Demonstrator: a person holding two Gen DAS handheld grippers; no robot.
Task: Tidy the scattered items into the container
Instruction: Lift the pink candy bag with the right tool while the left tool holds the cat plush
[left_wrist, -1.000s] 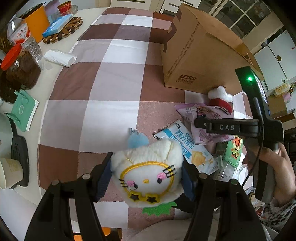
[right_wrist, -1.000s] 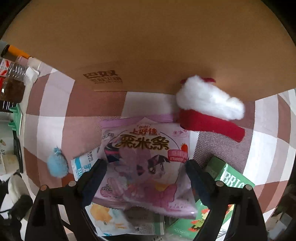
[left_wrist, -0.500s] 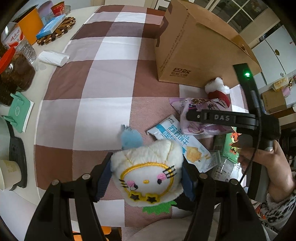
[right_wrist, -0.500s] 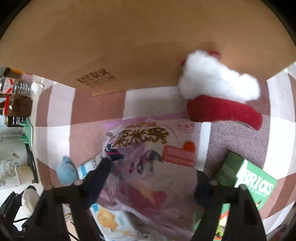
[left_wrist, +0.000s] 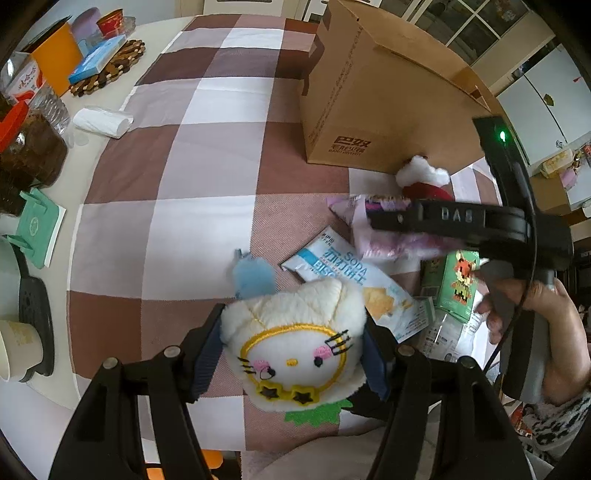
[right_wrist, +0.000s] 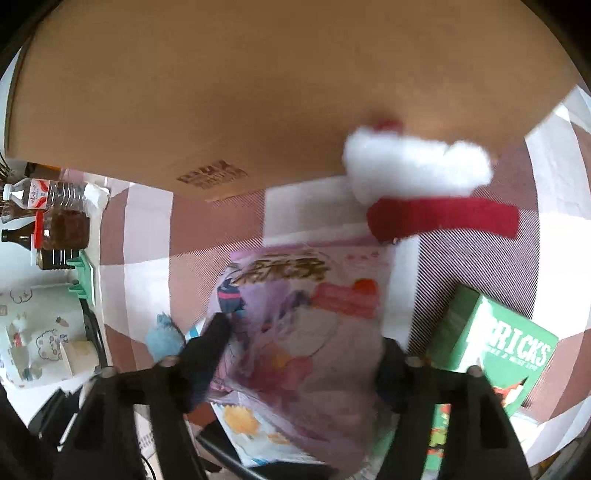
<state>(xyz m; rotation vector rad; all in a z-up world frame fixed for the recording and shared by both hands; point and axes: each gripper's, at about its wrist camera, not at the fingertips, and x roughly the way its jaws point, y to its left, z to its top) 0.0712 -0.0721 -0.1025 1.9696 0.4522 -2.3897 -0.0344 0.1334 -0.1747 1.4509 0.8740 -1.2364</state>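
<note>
Your left gripper (left_wrist: 291, 354) is clamped on a white plush cat face (left_wrist: 295, 343) with a yellow embroidered ring, pink cheeks and star glasses; both blue pads press into its sides, and it hangs above the checked tablecloth (left_wrist: 177, 206).

Your right gripper (right_wrist: 299, 354) sits over the pink snack bag (right_wrist: 306, 314), printed with cartoon ponies and gold Chinese characters that are too blurred to read. Its jaws have just been opening again after a squeeze. The bag lies between the fingers, but the blur hides whether the pads press on it, so I cannot tell if you have it.

Under the pink bag lies a blue and white packet (left_wrist: 343, 277) marked "SODA" and "BISC…", with a cracker pictured. To its right is a green box (right_wrist: 498, 354) lettered "BRICKS", with a pixel-art fox on its side. Your right gripper's body carries the letters "DAS", seen upside down from the left wrist.

A red and white plush hat (right_wrist: 424, 188) rests against the cardboard box (left_wrist: 376, 96), which stands on the cloth just beyond the pile. Its near wall bears a dark printed logo with small lettering under it, not legible. Its inside is hidden from both views.

A small blue fluffy ball (left_wrist: 255, 277) lies just beyond the cat.
</note>
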